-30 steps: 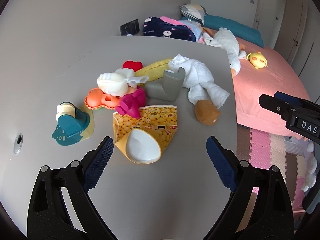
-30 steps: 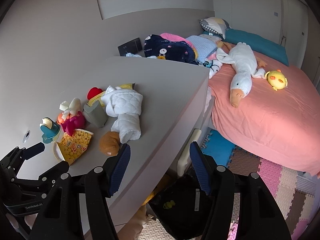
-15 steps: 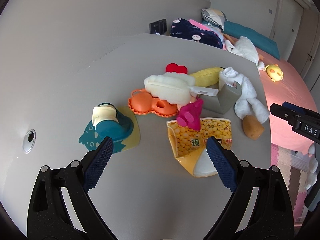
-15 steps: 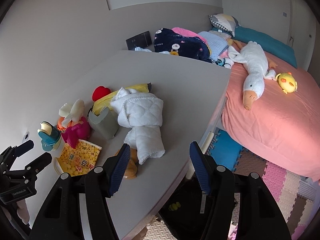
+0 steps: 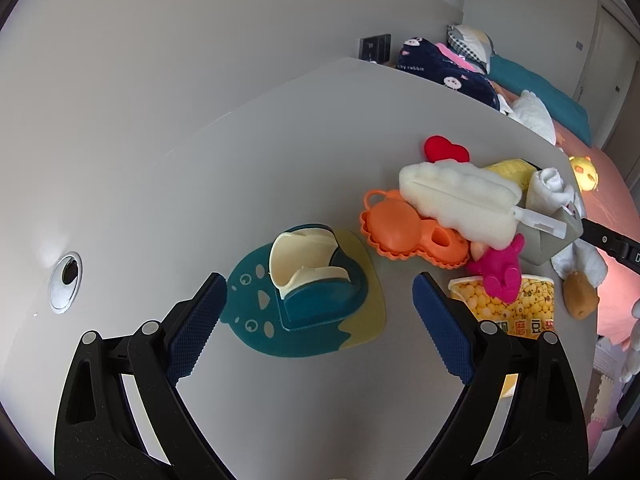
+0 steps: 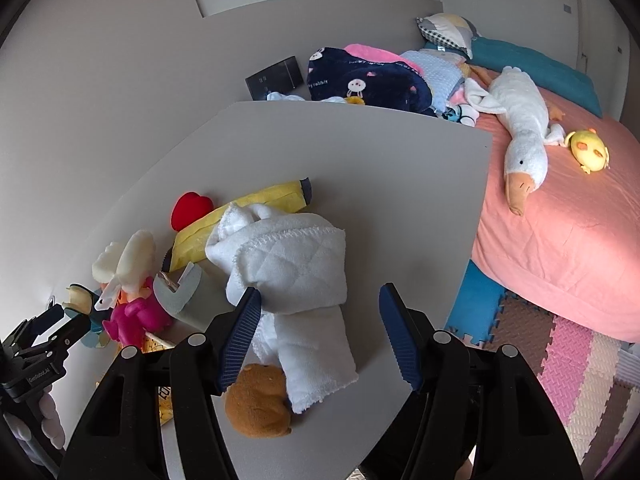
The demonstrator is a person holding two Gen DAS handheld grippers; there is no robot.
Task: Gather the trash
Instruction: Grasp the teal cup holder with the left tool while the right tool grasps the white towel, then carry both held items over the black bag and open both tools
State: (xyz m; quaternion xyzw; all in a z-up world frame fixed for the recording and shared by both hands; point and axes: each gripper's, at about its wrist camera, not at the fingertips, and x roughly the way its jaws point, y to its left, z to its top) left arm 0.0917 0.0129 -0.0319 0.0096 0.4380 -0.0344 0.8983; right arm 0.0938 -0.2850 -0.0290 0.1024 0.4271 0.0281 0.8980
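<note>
A pile of clutter lies on the grey table (image 5: 280, 152). My left gripper (image 5: 316, 326) is open and empty, its jaws either side of a teal and yellow dinosaur-shaped holder (image 5: 308, 296) with a cream insert. Right of it lie an orange mould (image 5: 404, 228), a cream fluffy brush (image 5: 456, 196), a magenta toy (image 5: 500, 272) and a yellow corn-print paper cup (image 5: 516, 312). My right gripper (image 6: 320, 332) is open and empty, just above a white quilted cloth (image 6: 296, 268) and a brown plush piece (image 6: 258, 404). A grey carton (image 6: 188, 296) lies left of the cloth.
A red heart (image 6: 190, 208) and a yellow pouch (image 6: 256, 208) lie behind the cloth. The table edge (image 6: 476, 240) drops to a pink bed (image 6: 560, 220) with a white goose plush (image 6: 520, 128). Foam mats (image 6: 568, 360) cover the floor. A cable hole (image 5: 66, 276) sits at the table's left.
My left gripper moved left from the corn-print cup to frame the dinosaur holder. My right gripper moved in over the table and closer to the white cloth.
</note>
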